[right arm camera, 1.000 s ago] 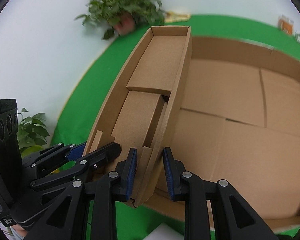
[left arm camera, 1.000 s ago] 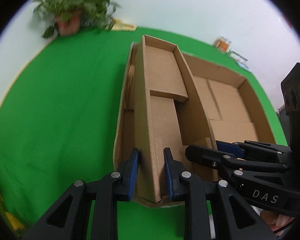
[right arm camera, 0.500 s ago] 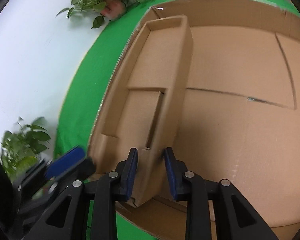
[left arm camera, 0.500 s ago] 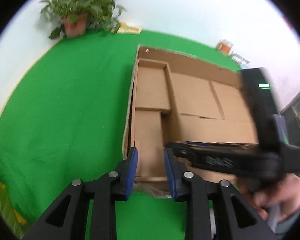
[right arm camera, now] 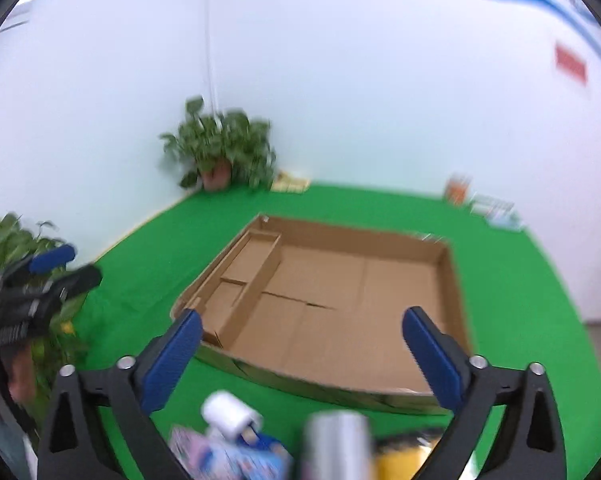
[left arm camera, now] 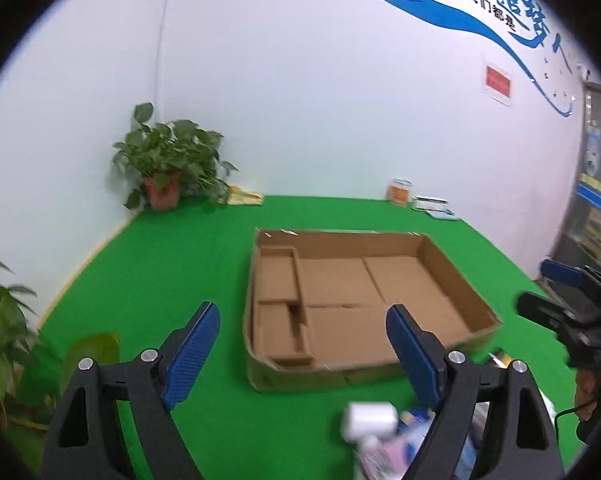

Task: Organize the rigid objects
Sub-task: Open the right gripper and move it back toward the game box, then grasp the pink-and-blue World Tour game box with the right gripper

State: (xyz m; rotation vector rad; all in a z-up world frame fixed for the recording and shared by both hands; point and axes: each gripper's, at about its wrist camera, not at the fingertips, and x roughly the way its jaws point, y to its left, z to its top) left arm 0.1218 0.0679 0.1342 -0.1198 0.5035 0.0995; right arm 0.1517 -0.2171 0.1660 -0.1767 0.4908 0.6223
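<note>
On the far left of the left wrist view, a leafy green plant in a terracotta pot point(left arm camera: 162, 190) stands in the corner where the white wall point(left arm camera: 320, 100) meets the green felt-covered table point(left arm camera: 172, 264). The left gripper point(left arm camera: 302, 354) hangs above the table with its blue-padded jaws spread wide and nothing between them. Past it lies the large shallow brown cardboard tray point(left arm camera: 452, 276), flat on the felt. A narrow open-topped cardboard insert box point(left arm camera: 278, 280) lies inside the tray, flush along its left wall, with a step partway down its length; the remaining tray floor to its right is bare cardboard. Near the lower edge, just in front of the tray, sits a blurred cluster of small items, including a white cylindrical object point(left arm camera: 370, 418) and pale printed packages point(left arm camera: 384, 456); what they are cannot be told. At the far right, the right gripper point(left arm camera: 556, 292) appears from the side.

In the right wrist view, the right gripper point(right arm camera: 302, 354) is likewise released, jaws wide apart and empty, above the tray's near edge. A blurred silver cylinder point(right arm camera: 336, 440) and a yellow object point(right arm camera: 400, 460) lie among the items below.
</note>
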